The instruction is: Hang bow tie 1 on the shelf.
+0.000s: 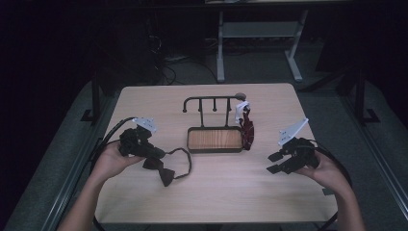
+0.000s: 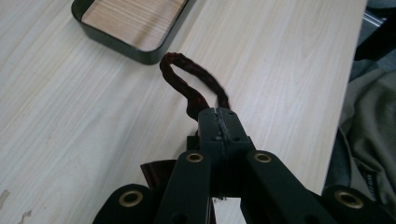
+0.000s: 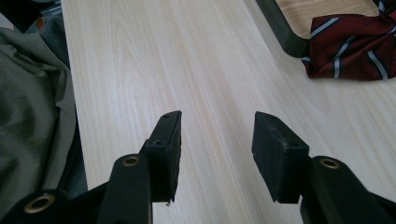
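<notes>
You've got no readable text, labels, brands or numbers here. There's a faint mark on the grey cloth (image 2: 369, 177) right of your left gripper (image 2: 219, 116), too blurred to read.

A tray (image 1: 214, 139) sits at the middle of the tabletop (image 1: 211, 197), with a hook rack (image 1: 211, 100) rising behind it and a striped tie (image 1: 247, 129) hanging from the rack's right end down along the tray's right side. Left of and before the tray lies a bow tie (image 1: 161, 168), its strap loop (image 2: 191, 86) reaching toward the tray; the left gripper (image 2: 218, 122) holds that strap. The right gripper (image 1: 275, 162) is well apart, right of the tray, above bare tabletop.
</notes>
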{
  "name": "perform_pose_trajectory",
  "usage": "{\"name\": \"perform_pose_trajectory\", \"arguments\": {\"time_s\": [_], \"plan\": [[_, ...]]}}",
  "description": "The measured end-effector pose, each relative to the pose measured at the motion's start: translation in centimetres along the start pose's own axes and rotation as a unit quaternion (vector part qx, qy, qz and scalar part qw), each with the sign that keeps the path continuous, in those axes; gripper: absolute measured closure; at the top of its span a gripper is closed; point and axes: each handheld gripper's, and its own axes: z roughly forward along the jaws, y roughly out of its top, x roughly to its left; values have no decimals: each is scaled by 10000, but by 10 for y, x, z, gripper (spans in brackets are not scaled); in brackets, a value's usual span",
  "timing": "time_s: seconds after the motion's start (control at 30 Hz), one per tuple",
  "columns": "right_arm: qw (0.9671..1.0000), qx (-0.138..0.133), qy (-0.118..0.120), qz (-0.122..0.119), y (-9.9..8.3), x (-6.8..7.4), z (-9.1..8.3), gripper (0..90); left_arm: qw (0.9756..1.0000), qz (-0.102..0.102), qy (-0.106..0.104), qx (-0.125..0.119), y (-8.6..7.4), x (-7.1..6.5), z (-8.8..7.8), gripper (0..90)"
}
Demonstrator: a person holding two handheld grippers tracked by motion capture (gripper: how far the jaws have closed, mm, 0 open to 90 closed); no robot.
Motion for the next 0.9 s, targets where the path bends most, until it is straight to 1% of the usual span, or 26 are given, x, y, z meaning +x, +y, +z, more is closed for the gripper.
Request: {"name": "perform_pose_trajectory", "arguments": {"time_s": [0.13, 0.2, 0.4, 0.53, 0.73, 0.8, 0.87, 0.9], "plan": [[10000, 2, 0, -17, 0, 0, 0, 519, 10000, 60, 22, 68, 7, -1, -4, 897], [10000, 9, -6, -18, -1, 0, 1, 519, 9999, 123, -20, 61, 10, -1, -6, 898], [10000, 15, -5, -14, -1, -1, 1, 519, 9998, 192, -6, 64, 18, -4, -13, 899], [10000, 17, -4, -12, -1, -1, 2, 519, 9997, 229, -13, -11, 25, -4, -19, 900], [10000, 27, 6, -5, -1, -1, 3, 519, 9995, 317, -12, -38, 39, -5, -28, 900], [10000, 29, 6, -4, -1, -1, 3, 519, 9994, 341, 22, -47, 44, -4, -31, 900], [10000, 25, 10, 3, -1, -1, 3, 519, 9993, 357, -7, -105, 50, -3, -35, 900], [10000, 20, 16, -1, -2, -1, 3, 519, 9993, 341, 16, -129, 52, -2, -37, 900]]}}
